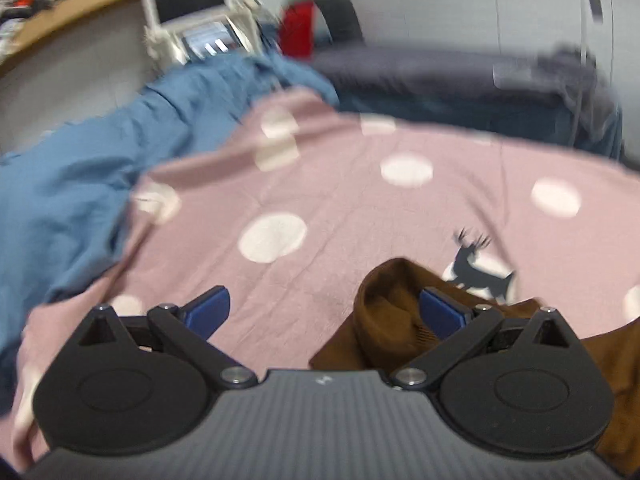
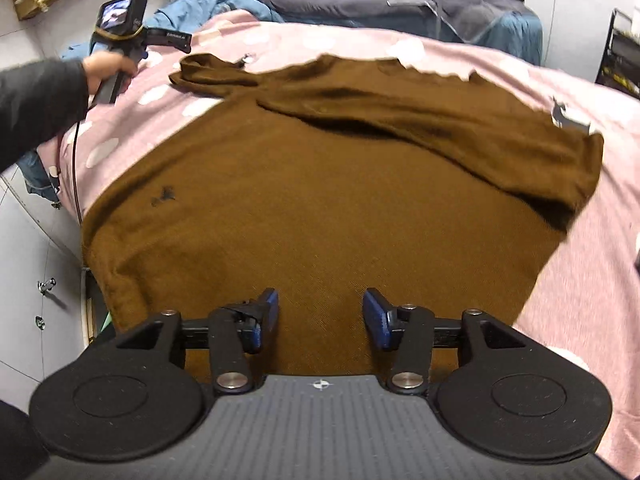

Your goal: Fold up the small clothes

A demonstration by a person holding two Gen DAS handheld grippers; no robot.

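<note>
A brown sweater (image 2: pixel 320 200) lies flat on the pink dotted bedsheet (image 2: pixel 580 240). One sleeve (image 2: pixel 400 112) is folded across its upper part, and the cuff end (image 2: pixel 208 72) reaches the far left. My right gripper (image 2: pixel 322 314) hovers open over the sweater's near hem, with nothing between its fingers. My left gripper (image 1: pixel 326 308) is wide open over the bare sheet (image 1: pixel 340 208). The brown cuff (image 1: pixel 384 308) bunches against the outer side of its right finger and is not pinched. A person's hand (image 2: pixel 108 66) holds the left gripper beside that cuff.
A crumpled blue cloth (image 1: pixel 100 160) lies at the bed's far left. Beyond the bed stand a dark grey couch with clothes (image 2: pixel 460 4), a red object (image 1: pixel 296 28) and a white machine with a screen (image 1: pixel 188 0). White cabinet fronts (image 2: pixel 36 280) line the bed's left side.
</note>
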